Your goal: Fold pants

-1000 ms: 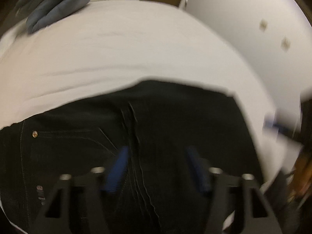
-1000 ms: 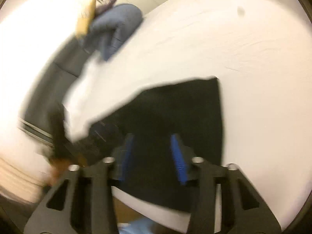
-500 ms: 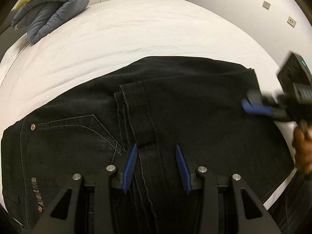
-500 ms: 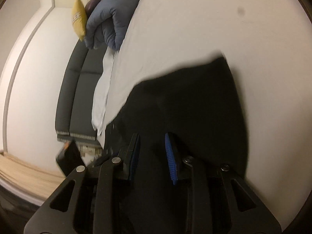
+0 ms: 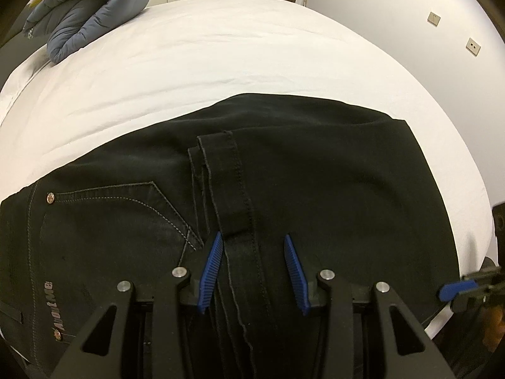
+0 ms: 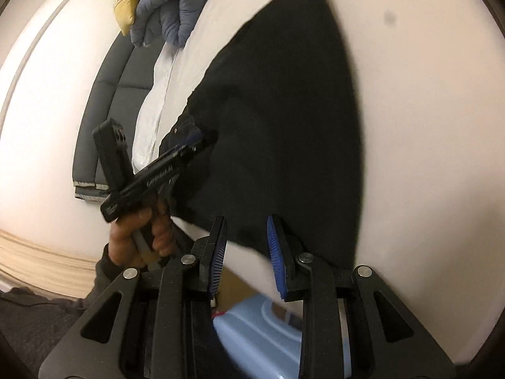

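A pale blue plastic bin [image 6: 268, 334] sits low beside the bed at 6 o'clock in the right wrist view; what it holds cannot be seen. Black pants [image 5: 284, 195], folded over on themselves, lie flat on the white bed [image 5: 221, 50] near its front edge, their long axis running from 9 o'clock to 3 o'clock in the left wrist view. The waist, with a riveted pocket and a small silver logo, points to 9 o'clock; a stitched hem crosses the middle, running from 12 to 6 o'clock. The left tongs [image 5: 254, 268] hover over that hem, blades spread to either side of it and pinching nothing. The right tongs [image 6: 246, 246] stand parted at the bed's edge by the pants' 3 o'clock end, also pinching nothing, their jaws having just narrowed. A hand [image 6: 142, 237] grips the left tool's handle. A rolled grey-blue duvet [image 5: 91, 22] rests at the bed's far corner at 11 o'clock, a yellow cushion [image 6: 126, 0] beside it. A grey padded headboard [image 6: 104, 104], white walls and cupboard doors frame the room.
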A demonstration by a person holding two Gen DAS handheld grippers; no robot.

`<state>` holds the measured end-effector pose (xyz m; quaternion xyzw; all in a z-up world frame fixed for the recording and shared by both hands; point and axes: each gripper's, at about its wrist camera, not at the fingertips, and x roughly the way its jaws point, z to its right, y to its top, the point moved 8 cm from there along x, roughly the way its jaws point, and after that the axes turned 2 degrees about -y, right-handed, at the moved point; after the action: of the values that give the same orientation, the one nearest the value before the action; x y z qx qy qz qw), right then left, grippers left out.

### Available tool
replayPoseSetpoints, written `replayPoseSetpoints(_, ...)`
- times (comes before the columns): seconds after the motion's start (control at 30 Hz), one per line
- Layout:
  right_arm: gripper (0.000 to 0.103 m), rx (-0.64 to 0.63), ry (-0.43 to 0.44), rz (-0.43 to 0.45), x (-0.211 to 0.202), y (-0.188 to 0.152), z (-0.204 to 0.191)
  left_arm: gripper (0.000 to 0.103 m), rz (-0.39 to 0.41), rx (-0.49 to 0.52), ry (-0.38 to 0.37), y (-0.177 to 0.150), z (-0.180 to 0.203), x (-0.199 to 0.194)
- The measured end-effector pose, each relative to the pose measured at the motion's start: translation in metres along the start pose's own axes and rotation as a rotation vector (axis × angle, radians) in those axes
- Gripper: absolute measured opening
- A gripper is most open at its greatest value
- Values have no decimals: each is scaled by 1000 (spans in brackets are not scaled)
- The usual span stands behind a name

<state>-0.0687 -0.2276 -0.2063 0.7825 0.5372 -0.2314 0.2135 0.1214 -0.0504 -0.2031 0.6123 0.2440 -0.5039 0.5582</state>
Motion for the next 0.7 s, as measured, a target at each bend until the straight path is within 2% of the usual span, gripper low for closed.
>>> replayPoseSetpoints(0.07, 26, 3, -13, -22, 3, -9, -6, 43, 3, -4, -7, 0, -1, -1)
replayPoseSetpoints(0.17, 27, -26, -113, -103, 7, -37, -3, 43, 13, -16, -22, 0, -3, -3)
replayPoseSetpoints(0.27, 27, -42, -134, -89, 5, -48, -13, 49, 25, -51, -39, -3, -9, -13)
replayPoseSetpoints(0.37, 27, -62, -66, -3, -6, -38, -38, 68, 103, -147, -63, -9, -28, -45)
replayPoseSetpoints(0.4, 27, -72, -49, 23, -7, -33, -46, 80, 144, -192, -60, -13, -40, -61)
replayPoseSetpoints(0.43, 30, -82, -30, 57, -9, -26, -55, 90, 174, -230, -55, -16, -51, -74)
replayPoseSetpoints(0.47, 33, -88, -2, 95, -10, -17, -65, 94, 218, -286, -49, -23, -67, -91)
replayPoseSetpoints(0.5, 51, -89, 24, 131, -10, -9, -75, 98, 256, -340, -44, -30, -83, -106)
replayPoseSetpoints(0.53, 68, -92, 44, 160, -9, -3, -83, 99, 282, -399, -45, -38, -99, -119)
replayPoseSetpoints(0.6, 71, -115, 106, 197, -4, 8, -104, 99, 314, -537, -59, -58, -133, -139)
replayPoseSetpoints(0.7, 71, -155, 153, 171, 13, 19, -131, 99, 370, -707, -56, -90, -176, -160)
